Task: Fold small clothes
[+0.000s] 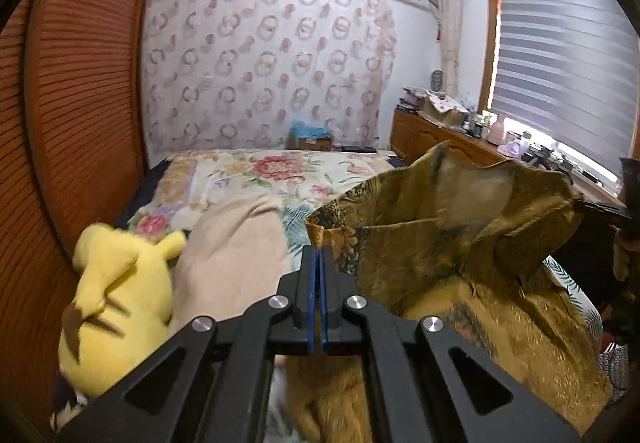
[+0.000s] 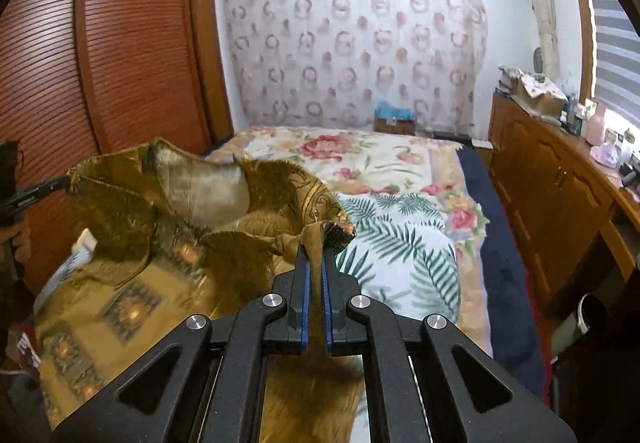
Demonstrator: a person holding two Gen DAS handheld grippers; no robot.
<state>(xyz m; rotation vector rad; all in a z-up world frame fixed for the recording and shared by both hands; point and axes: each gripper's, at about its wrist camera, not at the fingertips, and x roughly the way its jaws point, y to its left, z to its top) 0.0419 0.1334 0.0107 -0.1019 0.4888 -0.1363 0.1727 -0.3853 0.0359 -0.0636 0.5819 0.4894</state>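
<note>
A gold-brown patterned garment [image 1: 452,243] is held up over the bed between both grippers, its top edge stretched and its lower part draped down. My left gripper [image 1: 318,253] is shut on one corner of the garment. My right gripper [image 2: 315,253] is shut on the other corner of the garment [image 2: 168,203], with cloth running between its blue pads. Each gripper shows at the far edge of the other's view, the right one [image 1: 600,207] and the left one [image 2: 40,190]. The garment's fuzzy lining faces inward.
The bed has a floral blanket [image 2: 392,203]. A yellow plush toy [image 1: 120,303] and a beige cloth [image 1: 236,247] lie at the left. A brown slatted wardrobe [image 2: 120,43] stands left, a wooden cabinet [image 2: 560,179] with clutter right under the window.
</note>
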